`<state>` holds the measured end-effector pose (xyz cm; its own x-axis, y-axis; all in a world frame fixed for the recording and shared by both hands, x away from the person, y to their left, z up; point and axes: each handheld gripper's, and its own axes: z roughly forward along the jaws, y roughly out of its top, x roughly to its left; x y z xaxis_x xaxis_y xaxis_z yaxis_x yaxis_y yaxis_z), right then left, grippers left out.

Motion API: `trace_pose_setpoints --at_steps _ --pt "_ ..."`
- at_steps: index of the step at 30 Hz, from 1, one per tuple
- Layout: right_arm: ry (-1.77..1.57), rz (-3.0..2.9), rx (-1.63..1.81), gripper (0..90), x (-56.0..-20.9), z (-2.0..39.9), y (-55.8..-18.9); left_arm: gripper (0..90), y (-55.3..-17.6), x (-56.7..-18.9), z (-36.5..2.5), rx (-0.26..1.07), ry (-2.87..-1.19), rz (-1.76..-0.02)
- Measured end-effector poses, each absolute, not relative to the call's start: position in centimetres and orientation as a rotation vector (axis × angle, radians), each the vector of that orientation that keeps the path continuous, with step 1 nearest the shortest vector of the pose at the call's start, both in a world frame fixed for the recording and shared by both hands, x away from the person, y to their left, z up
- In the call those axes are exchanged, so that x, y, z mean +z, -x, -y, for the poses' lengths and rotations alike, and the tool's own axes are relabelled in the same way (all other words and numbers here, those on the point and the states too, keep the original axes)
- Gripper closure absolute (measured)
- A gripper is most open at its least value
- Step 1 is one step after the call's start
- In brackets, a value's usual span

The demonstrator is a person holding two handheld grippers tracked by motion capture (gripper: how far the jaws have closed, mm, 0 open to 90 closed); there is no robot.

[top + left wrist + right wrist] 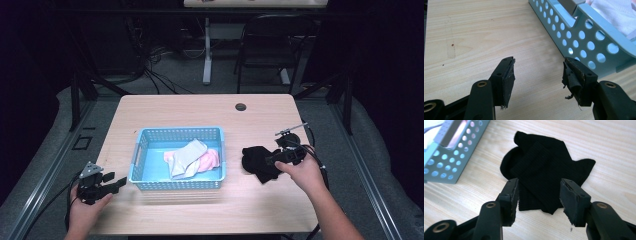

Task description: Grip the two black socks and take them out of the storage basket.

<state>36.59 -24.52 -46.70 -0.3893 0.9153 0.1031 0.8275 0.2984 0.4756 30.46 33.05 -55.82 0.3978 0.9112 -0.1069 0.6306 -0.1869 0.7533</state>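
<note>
Black socks (544, 172) lie released beneath the right gripper (539, 195), jaws wide; cloth could be snagged at 3 o'clock of the basket (177, 184).

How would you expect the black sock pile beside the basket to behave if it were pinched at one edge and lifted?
The black socks lie rumpled and folded on the table, so they would probably droop limply rather than hold shape. Being thin ribbed knit, they look light and unlikely to slip from the pads. Since the layers overlap loosely, a pinch by the right hand-held gripper might lift only one layer.
</note>
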Motion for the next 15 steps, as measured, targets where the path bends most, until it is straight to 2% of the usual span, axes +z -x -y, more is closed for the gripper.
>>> trace_pose_setpoints --at_steps 15 --pt "-1.506 -2.409 0.775 48.2 -45.6 22.2 -34.0 42.5 -30.4 -55.8 -33.1 0.472 -1.912 -1.324"
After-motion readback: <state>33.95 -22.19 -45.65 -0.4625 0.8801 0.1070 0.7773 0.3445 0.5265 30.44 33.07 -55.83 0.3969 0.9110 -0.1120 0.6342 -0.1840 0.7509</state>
